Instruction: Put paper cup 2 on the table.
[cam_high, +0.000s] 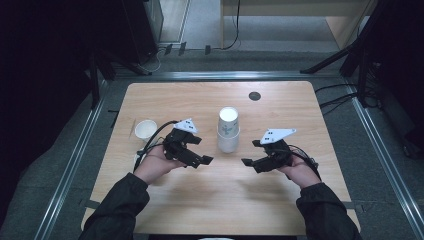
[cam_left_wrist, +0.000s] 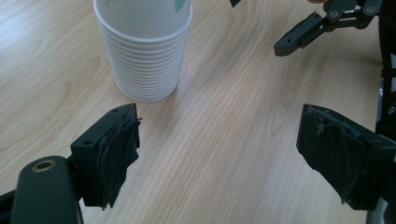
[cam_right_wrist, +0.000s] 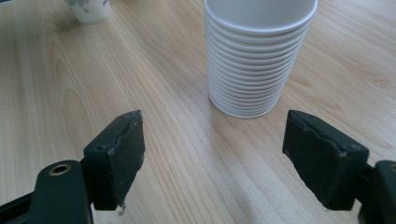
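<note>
A tall stack of white paper cups (cam_high: 228, 131) stands upright at the middle of the wooden table (cam_high: 280, 105). A single white paper cup (cam_high: 145, 130) stands apart near the table's left side. My left gripper (cam_high: 202, 151) is left of the stack and slightly nearer to me, open, with bare table between its pads. My right gripper (cam_high: 251, 152) is on the stack's right, open and empty too. The left gripper view has the stack (cam_left_wrist: 144, 56) ahead of the open left gripper (cam_left_wrist: 217, 154). In the right gripper view the stack (cam_right_wrist: 254, 60) rises beyond the open right gripper (cam_right_wrist: 212, 158), and the single cup (cam_right_wrist: 88, 9) is at the far left.
A dark round grommet (cam_high: 254, 96) is set into the table near its far edge. Bare wood lies between the two grippers and toward the near edge. Dark stands and cables crowd the floor on both sides of the table.
</note>
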